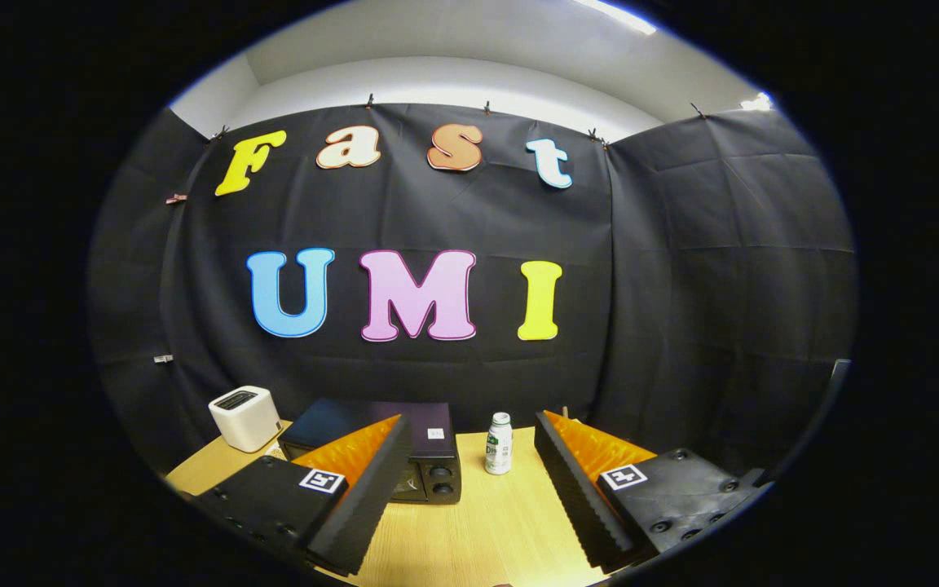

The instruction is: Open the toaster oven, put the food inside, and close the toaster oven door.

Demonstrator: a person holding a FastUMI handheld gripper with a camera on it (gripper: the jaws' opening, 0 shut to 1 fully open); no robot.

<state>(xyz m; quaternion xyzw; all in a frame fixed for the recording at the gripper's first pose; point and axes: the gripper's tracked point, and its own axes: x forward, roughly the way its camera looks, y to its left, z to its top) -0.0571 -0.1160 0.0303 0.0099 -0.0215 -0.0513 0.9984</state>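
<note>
A dark toaster oven [404, 444] stands on the wooden table [486, 522], beyond my left finger, which covers most of its front. Two round knobs [440, 479] show on its right side. I cannot tell whether its door is open or closed. My gripper [469, 481] is open, held above the table with a wide gap between the fingers and nothing in it. I see no food on the table from here.
A small white bottle with a green label [499, 444] stands just right of the oven, beyond the gap between the fingers. A white slot toaster [244, 417] sits at the table's far left corner. Black cloth walls close off the back and sides.
</note>
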